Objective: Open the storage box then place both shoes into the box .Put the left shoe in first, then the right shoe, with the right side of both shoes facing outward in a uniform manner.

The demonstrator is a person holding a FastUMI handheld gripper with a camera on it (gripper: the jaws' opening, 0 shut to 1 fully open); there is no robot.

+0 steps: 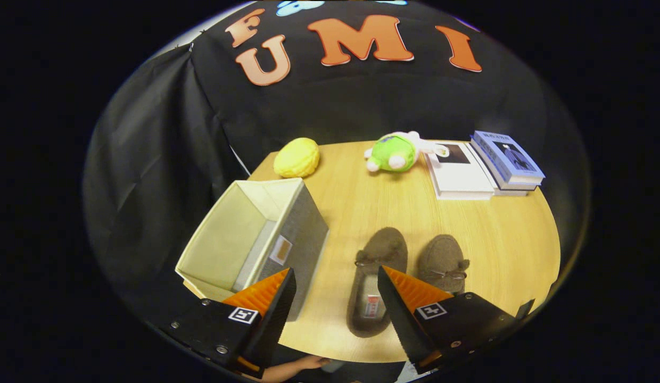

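Two brown slippers sit side by side on the wooden table (351, 213), toes pointing away from the claw. The left slipper (373, 276) lies just ahead of the fingers and partly between them, and a small white label with red print shows inside its heel; the print is too small to read. The right slipper (444, 263) is just beside it, partly hidden behind the right finger.

The storage box (255, 239) stands at the table's near left corner, open at the top, with pale cream walls inside and a grey fabric side that carries a small pale tag; nothing on the tag can be made out. The left finger overlaps the box's near corner in this view, but whether it touches the box cannot be told.

Farther back lie a yellow round plush (296, 157), a green and white plush toy (396, 152), and a white book (460, 170) with a stack of blue books (508, 159) just beside it. The writing on the book covers is too small to read.

The claw (335, 279) is spread wide and holds nothing. Each finger housing carries a small square black and white marker. A hand (300, 366) shows below the table's near edge.
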